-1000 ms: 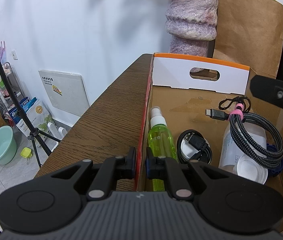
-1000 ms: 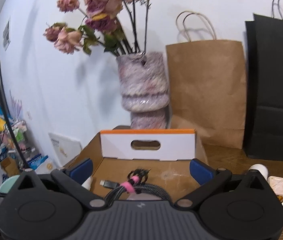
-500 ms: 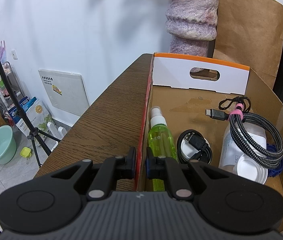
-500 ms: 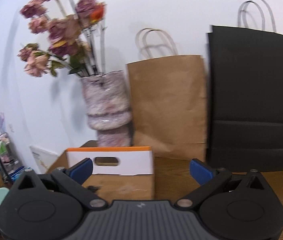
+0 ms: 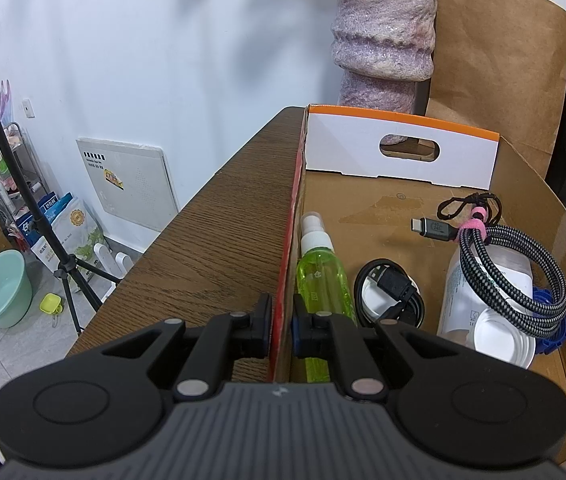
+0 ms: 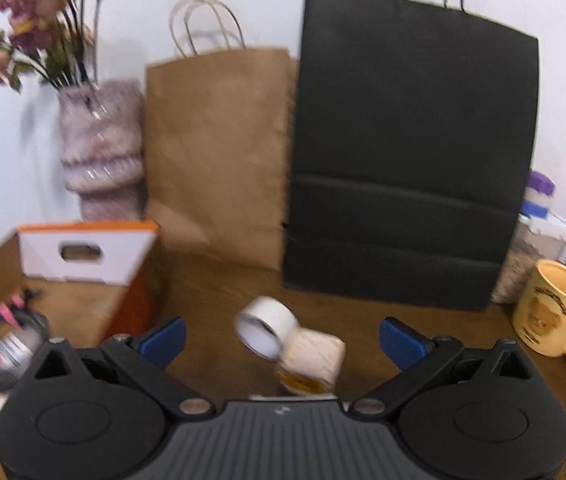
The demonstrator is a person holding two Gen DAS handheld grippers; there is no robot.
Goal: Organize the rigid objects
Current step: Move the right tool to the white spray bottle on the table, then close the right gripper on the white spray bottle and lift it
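On the table, the left gripper (image 5: 281, 322) is clamped on the box (image 5: 285, 248) wall, steadying it. The right gripper (image 6: 281, 338) is open and empty above the tape roll (image 6: 265, 327) and jar (image 6: 310, 360); next, I think, it must descend and grasp one.

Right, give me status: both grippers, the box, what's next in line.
Left gripper shut on cardboard box wall. Right gripper open, empty, over the table. White tape roll and small jar ahead of it. Path clear.
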